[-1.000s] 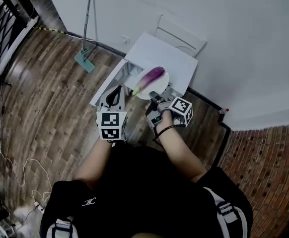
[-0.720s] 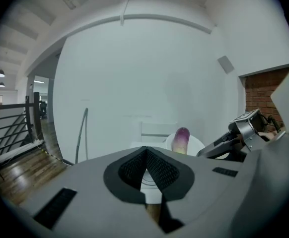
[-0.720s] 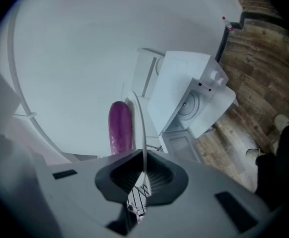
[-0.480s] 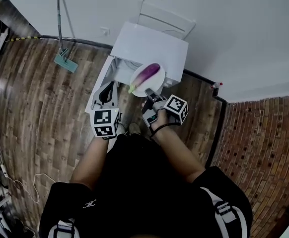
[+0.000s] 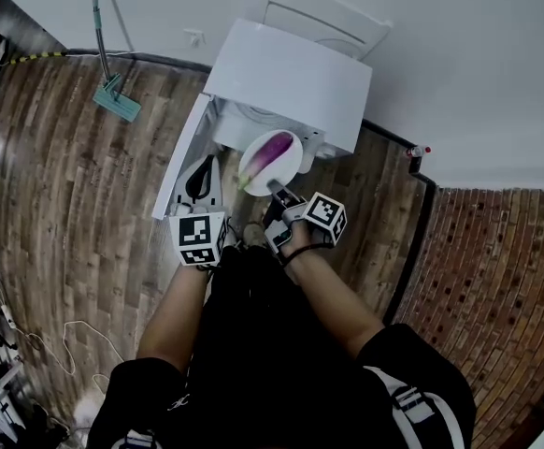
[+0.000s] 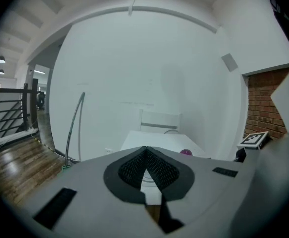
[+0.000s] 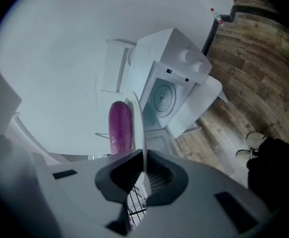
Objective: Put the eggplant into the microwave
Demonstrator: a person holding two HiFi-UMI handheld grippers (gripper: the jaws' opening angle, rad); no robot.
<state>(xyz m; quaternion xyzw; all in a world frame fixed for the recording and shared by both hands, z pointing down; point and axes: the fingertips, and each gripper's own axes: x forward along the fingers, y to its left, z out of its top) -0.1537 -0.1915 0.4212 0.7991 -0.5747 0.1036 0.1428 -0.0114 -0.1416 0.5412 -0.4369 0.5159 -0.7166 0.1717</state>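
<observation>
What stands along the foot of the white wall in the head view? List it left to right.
In order: green flat mop head → white box-shaped microwave → small red-capped bottle.

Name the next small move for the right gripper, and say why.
Probably ease the plate forward and down into the open microwave. The right gripper is shut on the plate's rim, the eggplant lies on it, and the plate hangs in front of the cavity, whose door stands swung open at the left. Nothing seems to block the way in.
</observation>
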